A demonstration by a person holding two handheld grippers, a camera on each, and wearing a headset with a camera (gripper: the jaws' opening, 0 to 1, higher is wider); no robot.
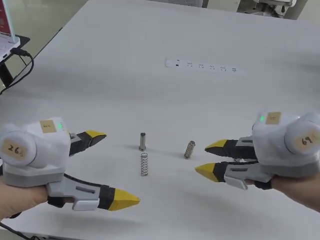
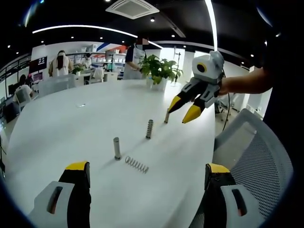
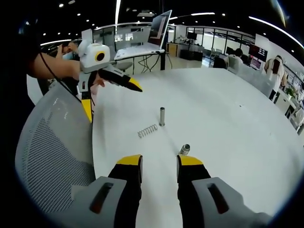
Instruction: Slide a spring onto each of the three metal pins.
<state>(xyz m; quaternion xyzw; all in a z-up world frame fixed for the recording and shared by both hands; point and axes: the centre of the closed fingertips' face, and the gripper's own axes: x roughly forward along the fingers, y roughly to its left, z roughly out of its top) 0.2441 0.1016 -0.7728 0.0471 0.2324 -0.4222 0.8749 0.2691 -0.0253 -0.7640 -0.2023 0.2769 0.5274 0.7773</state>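
Note:
On the white table (image 1: pixel 150 90) a bare metal pin (image 1: pixel 142 141) (image 2: pixel 116 148) (image 3: pixel 162 116) stands upright. Just in front of it lies a loose spring (image 1: pixel 144 164) (image 2: pixel 137 164) (image 3: pixel 147 130). To the right stands a pin with a spring on it (image 1: pixel 189 149) (image 2: pixel 149 128) (image 3: pixel 184 149). In the left gripper view a second sprung pin (image 2: pixel 166 116) stands beyond it, by the right gripper's tips. My left gripper (image 1: pixel 110 167) (image 2: pixel 147 167) (image 3: pixel 113 99) is wide open, left of the bare pin. My right gripper (image 1: pixel 210 157) (image 3: pixel 159 159) (image 2: pixel 185 110) is open with a narrower gap, just right of the sprung pin. Both hold nothing.
A white power strip (image 1: pixel 205 65) lies further back on the table. A laptop (image 1: pixel 7 30) with a black cable sits off the far left corner. A grey mesh chair (image 2: pixel 256 156) (image 3: pixel 52 142) is at the near edge. People stand in the background.

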